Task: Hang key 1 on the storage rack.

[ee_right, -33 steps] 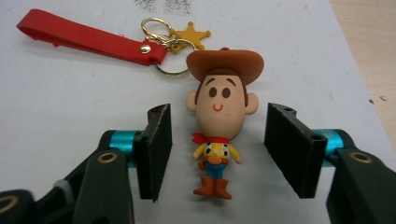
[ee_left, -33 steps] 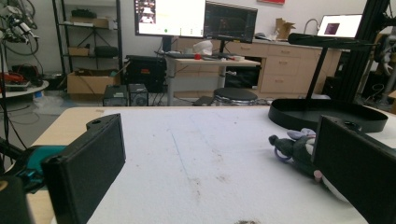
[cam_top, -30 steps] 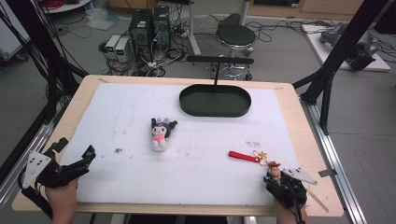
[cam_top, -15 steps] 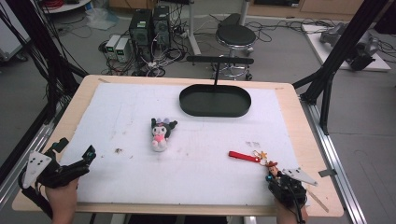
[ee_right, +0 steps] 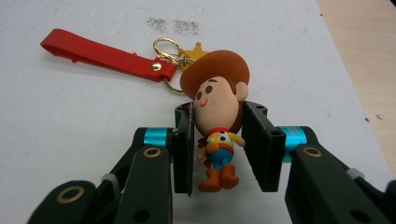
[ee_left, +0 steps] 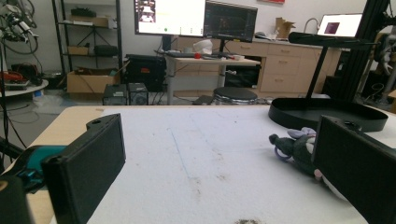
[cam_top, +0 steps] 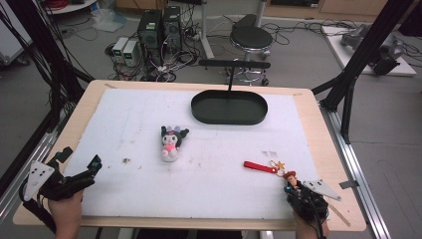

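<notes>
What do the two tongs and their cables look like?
Both are black. The right tongs have flat black pads on linkage arms with brass-coloured rivets and bright blue metal sleeves. The left tongs show teal accents. Each carries a pale grey three-cornered plate, and black cable trails from each toward the hands.

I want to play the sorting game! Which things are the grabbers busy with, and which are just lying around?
Busy with:
- cowboy keychain, pinched in the right gripper, whose jaws just closed on it
- its red strap

Just lying around:
- plush toy
- black oval tray
- left gripper, open, holding nothing
</notes>
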A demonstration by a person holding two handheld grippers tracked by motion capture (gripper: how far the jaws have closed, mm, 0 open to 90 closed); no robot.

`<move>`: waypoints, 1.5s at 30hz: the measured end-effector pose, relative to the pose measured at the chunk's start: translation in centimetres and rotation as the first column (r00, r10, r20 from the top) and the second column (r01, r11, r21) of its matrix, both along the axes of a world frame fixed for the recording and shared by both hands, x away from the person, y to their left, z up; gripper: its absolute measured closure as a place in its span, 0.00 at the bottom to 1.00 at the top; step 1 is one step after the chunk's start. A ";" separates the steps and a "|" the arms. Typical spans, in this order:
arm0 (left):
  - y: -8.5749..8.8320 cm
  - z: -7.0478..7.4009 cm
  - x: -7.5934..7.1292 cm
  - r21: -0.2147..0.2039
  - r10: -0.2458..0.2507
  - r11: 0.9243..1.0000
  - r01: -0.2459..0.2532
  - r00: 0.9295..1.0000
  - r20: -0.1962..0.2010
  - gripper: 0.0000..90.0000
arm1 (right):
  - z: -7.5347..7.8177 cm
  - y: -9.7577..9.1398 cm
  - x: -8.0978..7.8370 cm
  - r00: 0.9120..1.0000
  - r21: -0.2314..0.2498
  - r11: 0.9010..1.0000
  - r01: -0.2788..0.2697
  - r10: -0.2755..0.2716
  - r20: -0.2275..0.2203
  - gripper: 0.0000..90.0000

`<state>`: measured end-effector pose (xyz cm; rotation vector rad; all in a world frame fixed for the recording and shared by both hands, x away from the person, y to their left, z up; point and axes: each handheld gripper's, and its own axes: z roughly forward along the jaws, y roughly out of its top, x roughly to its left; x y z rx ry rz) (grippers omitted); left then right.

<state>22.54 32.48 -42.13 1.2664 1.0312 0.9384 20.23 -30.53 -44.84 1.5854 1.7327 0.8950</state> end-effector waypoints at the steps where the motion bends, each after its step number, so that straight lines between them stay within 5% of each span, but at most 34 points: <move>1: 0.0 0.0 0.0 0.000 0.000 1.000 0.000 1.000 0.000 0.04 | 0.1 0.0 -0.1 1.000 0.000 1.000 0.006 -0.006 -0.001 0.73; 12: -0.1 0.0 0.0 -0.001 -0.001 1.000 0.001 1.000 -0.002 0.04 | 0.3 0.1 -0.2 1.000 0.003 1.000 0.002 -0.002 0.029 0.73; 18: -0.1 0.0 0.1 0.000 -0.001 1.000 0.001 1.000 -0.002 0.04 | 0.7 0.1 -0.5 0.997 -0.003 1.000 -0.001 0.001 0.080 0.73; 26: -0.1 0.0 0.0 0.001 0.000 1.000 0.000 1.000 -0.001 0.04 | 1.9 0.3 -1.3 0.979 -0.011 1.000 -0.001 0.003 0.204 0.73; 34: 0.0 -0.1 0.1 0.000 0.000 1.000 0.000 1.000 -0.002 0.04 | 2.2 0.4 -1.5 0.968 -0.010 1.000 0.004 -0.002 0.253 0.73; 44: 0.0 -0.1 0.1 0.004 -0.001 1.000 0.001 1.000 -0.004 0.04 | 3.2 0.6 -1.9 0.944 0.001 1.000 0.001 -0.001 0.330 0.73; 45: 0.0 -0.1 0.1 0.004 -0.001 1.000 0.001 1.000 -0.004 0.04 | 3.4 0.8 -2.0 0.936 0.001 1.000 0.002 -0.002 0.352 0.73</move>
